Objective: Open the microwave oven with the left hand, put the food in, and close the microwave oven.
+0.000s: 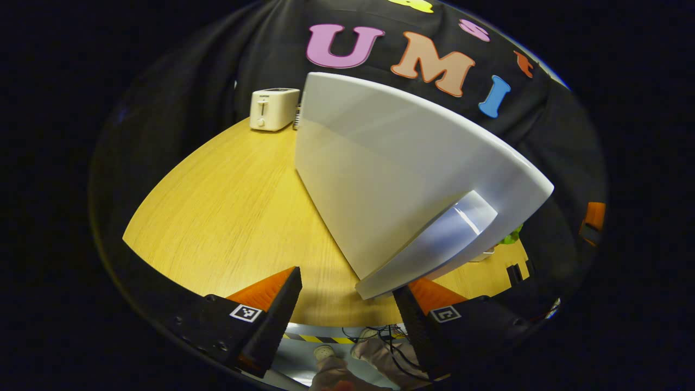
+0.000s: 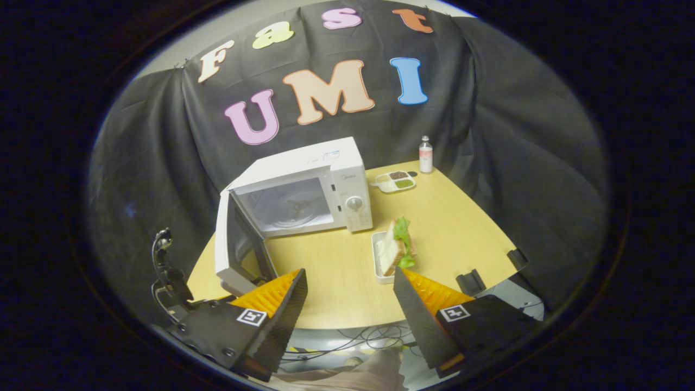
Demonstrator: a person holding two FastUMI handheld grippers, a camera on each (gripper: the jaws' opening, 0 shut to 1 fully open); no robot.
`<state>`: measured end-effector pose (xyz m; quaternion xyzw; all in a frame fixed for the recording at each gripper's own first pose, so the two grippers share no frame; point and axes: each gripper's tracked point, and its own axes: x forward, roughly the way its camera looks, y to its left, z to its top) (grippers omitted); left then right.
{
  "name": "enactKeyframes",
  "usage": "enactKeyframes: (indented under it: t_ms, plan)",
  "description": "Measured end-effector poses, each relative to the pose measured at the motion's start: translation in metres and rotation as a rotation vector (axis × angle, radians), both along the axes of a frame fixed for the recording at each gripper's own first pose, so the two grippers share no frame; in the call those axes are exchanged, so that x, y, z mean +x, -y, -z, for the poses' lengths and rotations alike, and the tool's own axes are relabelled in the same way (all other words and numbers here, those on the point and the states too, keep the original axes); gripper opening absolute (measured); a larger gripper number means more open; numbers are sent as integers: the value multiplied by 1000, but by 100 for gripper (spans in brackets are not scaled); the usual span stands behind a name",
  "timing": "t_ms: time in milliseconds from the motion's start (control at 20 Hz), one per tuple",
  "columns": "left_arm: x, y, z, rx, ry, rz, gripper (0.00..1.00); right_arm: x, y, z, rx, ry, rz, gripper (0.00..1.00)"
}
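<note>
On the wooden table [image 2: 461, 217], a cream toaster [image 1: 273, 108] stands at the far edge, while a small bottle [image 2: 425, 155] and a divided dish [image 2: 396, 181] sit near another far corner.

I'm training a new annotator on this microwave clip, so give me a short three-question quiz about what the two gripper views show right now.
1. True or false: the microwave door stands open.
2. Where is the sandwich? A) inside the microwave B) on a white tray on the table in front of the microwave C) between the jaws of the right gripper
3. Short answer: which small cream appliance stands at the table's far edge in the left gripper view, beyond the door?

Key
1. True; the cavity and its turntable are exposed.
2. B; the right gripper's jaws are spread, holding nothing.
3. A toaster.
</note>
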<state>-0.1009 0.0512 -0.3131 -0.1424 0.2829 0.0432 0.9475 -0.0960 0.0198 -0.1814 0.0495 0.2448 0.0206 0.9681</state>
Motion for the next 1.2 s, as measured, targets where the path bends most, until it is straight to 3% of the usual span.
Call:
enactKeyframes:
  t_ms: [650,700,750,850,900,950,1100,1150,1200]
  plan:
    - [-69,-128,-7,13,18,-260,94,-1,-29,11,-13,-32,-19,91]
    - [-75,-136,-9,17,20,-285,94,-1,-26,14,-23,-41,-13,99]
    - [-80,-144,-13,23,24,-306,94,1,-21,19,-29,-54,-4,99]
    - [-90,-159,-20,52,31,-354,94,4,-12,28,-29,-86,10,99]
    - [-96,-166,-26,73,39,-383,94,7,-8,31,-29,-101,17,91]
    - [-100,-175,-34,98,52,-413,94,10,-4,35,-31,-120,22,99]
    - [-111,-185,-60,155,91,-495,94,24,10,50,-33,-189,24,99]
    - [-112,-189,-71,174,108,-529,93,29,15,54,-35,-212,24,91]
    - [-115,-192,-81,196,131,-564,94,36,20,58,-38,-231,25,99]
